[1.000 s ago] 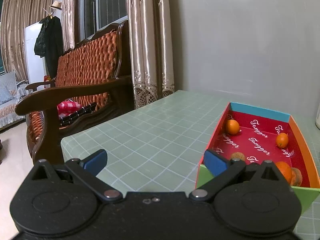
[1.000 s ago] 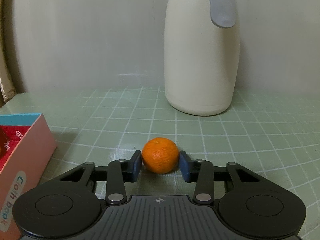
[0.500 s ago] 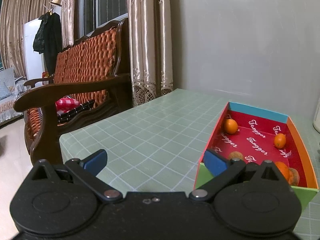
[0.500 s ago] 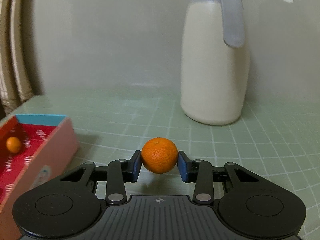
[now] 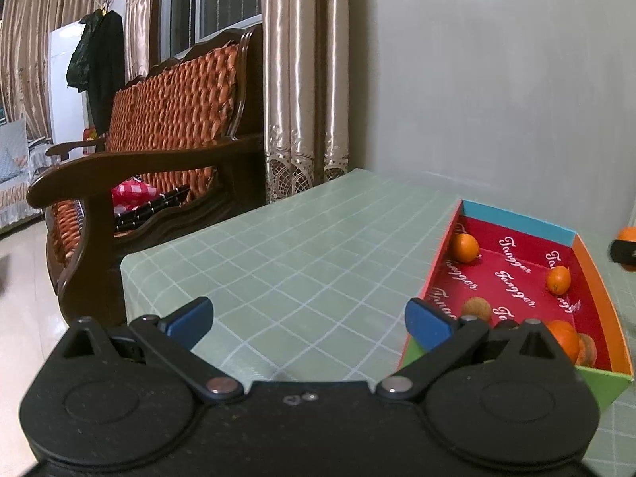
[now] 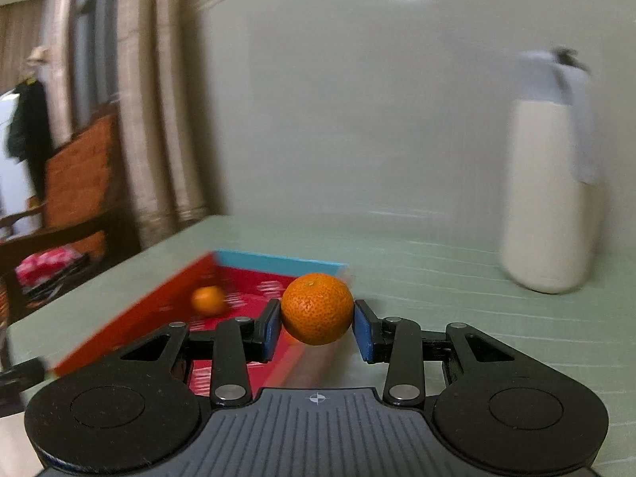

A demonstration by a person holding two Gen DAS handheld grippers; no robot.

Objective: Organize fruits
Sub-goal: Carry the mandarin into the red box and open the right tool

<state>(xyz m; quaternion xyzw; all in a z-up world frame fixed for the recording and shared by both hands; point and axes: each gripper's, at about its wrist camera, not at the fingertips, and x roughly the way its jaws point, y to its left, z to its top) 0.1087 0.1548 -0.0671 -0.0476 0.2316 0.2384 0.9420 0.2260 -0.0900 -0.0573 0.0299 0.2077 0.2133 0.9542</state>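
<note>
Table [image 5: 302, 262]: green grid cloth, left edge drops off toward a wooden bench [image 5: 167, 127]; far edge meets the grey wall. The stretch of cloth between the left edge and the box [image 5: 516, 220] is bare, giving open room on that side. The box sits at the right of the left wrist view, open-topped, red floor, blue far wall, orange right wall, green near wall.

Left gripper [image 5: 308, 316]: jaws wide apart, nothing between them, over bare cloth just left of the box's near corner.

Right gripper [image 6: 316, 324]: clamped on one mandarin [image 6: 317, 308], both blue pads pressed to its sides, held in the air off the cloth. It hangs over the box's right rim, near the far corner.

Count in the box, left wrist view: two small mandarins (far left corner [image 5: 464, 247], right wall [image 5: 558, 279]), one larger orange [image 5: 564, 338] at the near end, one brown round fruit [image 5: 476, 308], and one more brownish fruit [image 5: 587, 351] beside the orange, partly hidden. One white jug [image 6: 550, 198] stands on the cloth well right of the box.

Versus one second ago: the mandarin was on the cloth in front of the jug; now it is lifted and carried left to the box. The right view is motion-blurred. The left gripper's view is almost unchanged.
</note>
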